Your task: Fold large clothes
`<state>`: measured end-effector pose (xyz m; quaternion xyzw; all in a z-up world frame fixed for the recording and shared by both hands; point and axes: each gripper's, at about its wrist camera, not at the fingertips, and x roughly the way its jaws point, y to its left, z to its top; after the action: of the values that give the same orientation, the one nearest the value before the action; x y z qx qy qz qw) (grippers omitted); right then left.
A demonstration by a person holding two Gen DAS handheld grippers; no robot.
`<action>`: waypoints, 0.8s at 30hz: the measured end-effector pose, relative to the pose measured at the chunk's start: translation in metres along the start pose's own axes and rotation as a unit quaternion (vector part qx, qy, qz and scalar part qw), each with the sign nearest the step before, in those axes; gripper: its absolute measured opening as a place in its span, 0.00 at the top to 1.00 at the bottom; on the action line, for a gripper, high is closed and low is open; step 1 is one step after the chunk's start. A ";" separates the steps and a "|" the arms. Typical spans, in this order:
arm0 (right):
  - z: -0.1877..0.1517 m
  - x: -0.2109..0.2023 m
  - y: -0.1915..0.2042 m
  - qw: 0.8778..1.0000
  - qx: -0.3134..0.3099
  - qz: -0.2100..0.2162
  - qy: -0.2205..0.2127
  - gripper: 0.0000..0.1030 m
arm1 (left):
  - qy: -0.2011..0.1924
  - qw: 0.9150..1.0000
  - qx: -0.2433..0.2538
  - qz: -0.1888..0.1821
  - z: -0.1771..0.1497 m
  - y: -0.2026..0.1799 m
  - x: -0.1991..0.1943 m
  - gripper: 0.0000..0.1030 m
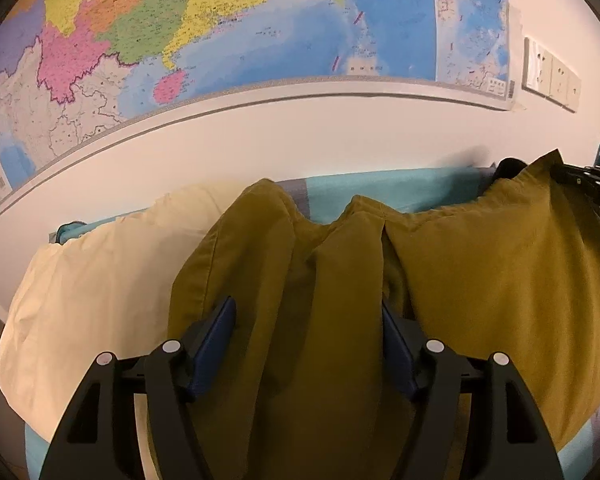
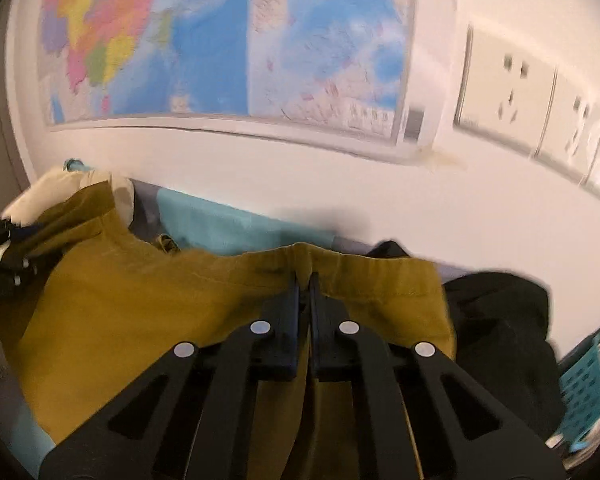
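A large mustard-coloured garment [image 1: 480, 260] lies rumpled over the bed. My left gripper [image 1: 308, 308] stands wide open over it, and a raised fold of the cloth runs between its blue fingers [image 1: 216, 336]. In the right wrist view the same garment [image 2: 140, 312] spreads below, its stitched hem towards the wall. My right gripper [image 2: 304, 278] is shut on that hem. From the left wrist view the right gripper [image 1: 588, 184] shows at the far right, with a corner of the cloth lifted at it. The left gripper [image 2: 0, 248] appears at the left edge of the right wrist view.
A cream pillow [image 1: 80, 280] lies left of the garment on a teal sheet [image 1: 380, 188]. The wall close behind carries a map [image 1: 260, 20] and sockets [image 2: 508, 88]. A black garment [image 2: 500, 320] and a teal basket [image 2: 588, 392] sit at the right.
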<state>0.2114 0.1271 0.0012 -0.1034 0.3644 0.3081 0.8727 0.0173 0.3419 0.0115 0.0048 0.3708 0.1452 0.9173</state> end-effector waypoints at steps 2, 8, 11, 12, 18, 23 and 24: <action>-0.010 0.031 -0.003 0.998 0.006 -0.009 0.057 0.90 | 0.014 1.000 0.004 0.008 -0.001 -0.002 0.008 0.26; -0.016 -0.013 -0.018 0.999 0.051 0.012 0.008 0.56 | -0.028 1.000 0.003 -0.014 -0.011 0.008 -0.021 0.25; -0.030 -0.061 -0.031 0.995 0.078 0.049 -0.027 0.39 | -0.071 0.997 -0.016 -0.026 -0.027 0.030 -0.052 0.16; -0.041 -0.078 -0.037 0.994 0.086 0.062 -0.034 0.33 | -0.080 0.996 -0.021 -0.024 -0.033 0.038 -0.060 0.16; -0.132 -0.115 -0.059 0.987 0.138 0.087 0.000 0.24 | -0.057 0.996 -0.058 -0.034 -0.081 0.076 -0.073 0.14; -0.176 -0.110 -0.048 0.981 0.154 0.116 0.025 0.19 | -0.035 0.990 -0.095 -0.098 -0.100 0.079 -0.065 0.14; -0.180 -0.104 -0.045 0.983 0.147 0.109 0.033 0.19 | -0.034 0.989 -0.089 -0.109 -0.100 0.074 -0.063 0.11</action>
<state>0.0793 -0.0292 -0.0559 0.0563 0.4433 0.3408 0.8271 -0.1134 0.3854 -0.0093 -0.1122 0.3229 0.0765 0.9366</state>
